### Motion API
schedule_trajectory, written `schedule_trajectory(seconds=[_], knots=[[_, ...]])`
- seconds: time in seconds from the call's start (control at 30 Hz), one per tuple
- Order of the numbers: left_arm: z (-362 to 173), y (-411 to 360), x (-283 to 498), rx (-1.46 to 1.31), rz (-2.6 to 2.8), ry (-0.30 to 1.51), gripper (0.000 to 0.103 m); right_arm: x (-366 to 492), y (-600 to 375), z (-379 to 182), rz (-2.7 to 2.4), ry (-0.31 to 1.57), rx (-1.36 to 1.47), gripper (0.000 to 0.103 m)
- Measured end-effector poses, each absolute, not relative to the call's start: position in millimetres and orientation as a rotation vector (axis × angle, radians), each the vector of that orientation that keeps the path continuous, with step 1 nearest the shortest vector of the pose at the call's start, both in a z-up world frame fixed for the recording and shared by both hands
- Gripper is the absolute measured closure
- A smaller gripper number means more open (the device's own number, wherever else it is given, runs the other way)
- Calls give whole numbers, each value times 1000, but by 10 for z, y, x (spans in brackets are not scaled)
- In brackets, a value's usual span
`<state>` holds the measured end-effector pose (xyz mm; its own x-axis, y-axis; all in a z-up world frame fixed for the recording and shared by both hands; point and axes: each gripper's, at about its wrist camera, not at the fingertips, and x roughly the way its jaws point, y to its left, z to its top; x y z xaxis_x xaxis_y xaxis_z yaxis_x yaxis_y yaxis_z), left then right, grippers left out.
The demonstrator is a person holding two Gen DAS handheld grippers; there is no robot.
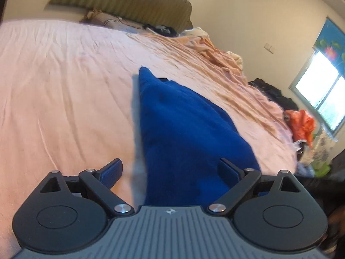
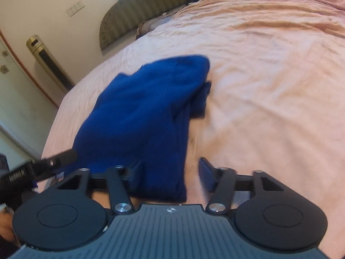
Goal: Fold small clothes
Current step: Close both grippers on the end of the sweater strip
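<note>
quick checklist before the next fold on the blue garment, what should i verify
1. Left gripper open: ok, jaws spread wide.
2. Right gripper open: ok, jaws spread wide.
3. Near edge of the blue garment lies between each gripper's fingers: ok in both wrist views, though neither is closed on it.
4. Garment already partly folded: ok, layers overlap, with a strip sticking out at its far right side.
5. Landing space on the pink bedsheet beside the garment: ok, bare but wrinkled.
6. Edges aligned: cannot tell, both views are blurred.
</note>
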<state>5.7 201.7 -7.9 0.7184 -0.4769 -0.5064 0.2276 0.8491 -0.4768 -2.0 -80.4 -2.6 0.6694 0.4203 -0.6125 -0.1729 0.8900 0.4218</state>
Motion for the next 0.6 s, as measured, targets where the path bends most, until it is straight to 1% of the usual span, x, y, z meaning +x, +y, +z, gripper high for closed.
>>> schedule_trajectory(seconds=[0.03, 0.07, 0.1, 0.13, 0.17, 0.23, 0.3, 0.4, 0.43, 0.47, 0.5, 0.53, 0.57, 0.6], knots=[[-75, 2024, 75, -425, -412, 668, 8, -39, -753, -39, 351, 769, 310, 87], [-85, 2027, 112, -448, -427, 685, 18, -30, -738, -43, 361, 779, 310, 90], [-87, 2024, 143, -451, -428, 701, 68, -46, -726, -29, 361, 780, 312, 91], [-103, 2011, 188, -442, -421, 744, 90, -56, -723, 12, 364, 776, 297, 92], [-149, 2020, 229, -458, -416, 796, 90, -86, -716, 66, 363, 766, 273, 93], [-182, 2034, 196, -449, -434, 794, 90, -193, -718, 131, 349, 749, 195, 94], [-201, 2033, 146, -439, -440, 784, 90, -174, -712, 22, 318, 766, 110, 94], [-205, 2033, 124, -443, -438, 779, 89, -177, -727, 26, 322, 755, 125, 90], [-185, 2026, 119, -438, -437, 785, 88, -186, -753, 43, 327, 759, 144, 73], [-156, 2031, 131, -431, -437, 791, 86, -167, -802, 78, 335, 768, 196, 59], [-119, 2062, 144, -439, -445, 794, 83, -138, -868, 106, 357, 771, 257, 50], [-80, 2115, 162, -453, -456, 795, 81, -137, -944, 151, 369, 749, 312, 37], [-45, 2161, 200, -472, -464, 794, 69, -112, -1043, 200, 370, 711, 374, 28], [-5, 2221, 259, -494, -464, 789, 47, -53, -1134, 239, 368, 690, 435, 24]])
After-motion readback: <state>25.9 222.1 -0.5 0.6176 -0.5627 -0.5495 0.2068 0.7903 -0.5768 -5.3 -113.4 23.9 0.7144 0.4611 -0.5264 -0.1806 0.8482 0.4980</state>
